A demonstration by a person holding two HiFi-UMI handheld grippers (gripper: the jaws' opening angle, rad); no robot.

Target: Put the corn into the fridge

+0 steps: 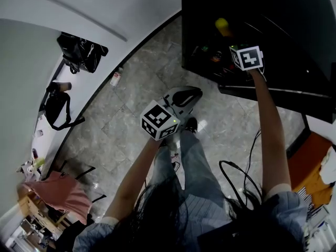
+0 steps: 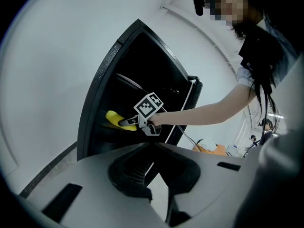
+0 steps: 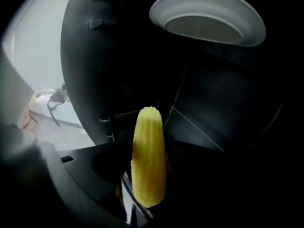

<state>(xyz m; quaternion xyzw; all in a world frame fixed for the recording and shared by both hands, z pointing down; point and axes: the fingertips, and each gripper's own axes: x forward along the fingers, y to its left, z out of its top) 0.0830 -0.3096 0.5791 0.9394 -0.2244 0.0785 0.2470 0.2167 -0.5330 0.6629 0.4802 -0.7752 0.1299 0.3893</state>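
Observation:
The yellow corn cob (image 3: 148,158) stands upright in my right gripper (image 3: 145,198), which is shut on its lower end. In the head view the corn (image 1: 223,26) is inside the dark open fridge (image 1: 294,30), just past the right gripper (image 1: 231,43). From the left gripper view, the right gripper (image 2: 127,123) holds the corn (image 2: 114,119) over a fridge (image 2: 109,75) shelf. My left gripper (image 1: 191,93) hangs over the floor in front of the fridge, jaws together with nothing between them, and it (image 2: 154,148) points at the fridge.
A white plate (image 3: 207,15) sits on a shelf above the corn. The fridge door (image 2: 190,103) stands open to the right. Black bags (image 1: 79,51) lie on a white counter at the left. Cables (image 1: 236,175) trail over the tiled floor near the person's legs.

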